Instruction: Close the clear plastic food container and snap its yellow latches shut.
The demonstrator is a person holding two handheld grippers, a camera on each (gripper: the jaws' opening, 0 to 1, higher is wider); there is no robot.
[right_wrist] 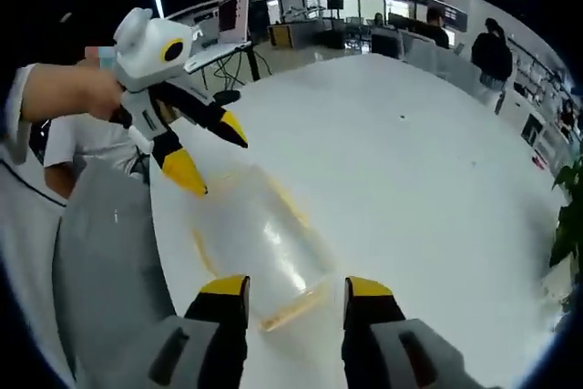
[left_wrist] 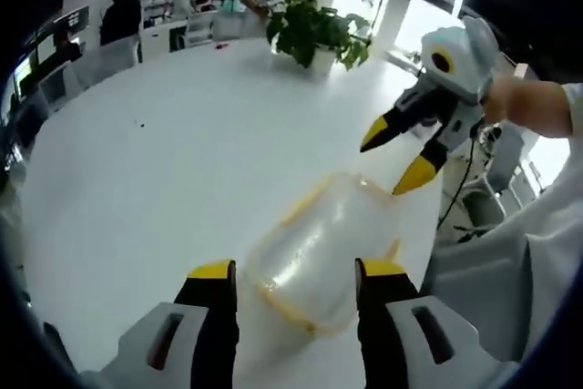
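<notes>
A clear plastic container (left_wrist: 314,248) with yellow latches (left_wrist: 273,302) along its rim lies on the white table (left_wrist: 173,152), close to the table's near edge. My left gripper (left_wrist: 297,271) is open, its yellow-tipped jaws standing either side of the container's near end. My right gripper (left_wrist: 394,159) hangs open just above the container's far corner, held by a hand. From the other side, the container (right_wrist: 260,243) sits in front of my open right gripper (right_wrist: 296,289); the left gripper (right_wrist: 214,163) hovers open over its far end. Whether the lid is fully seated I cannot tell.
A potted plant (left_wrist: 319,29) stands at the table's far side, and its leaves (right_wrist: 569,225) show at the right edge. The person's grey-clad lap (right_wrist: 109,261) borders the table edge beside the container. Several people (left_wrist: 120,15) and desks stand beyond the table.
</notes>
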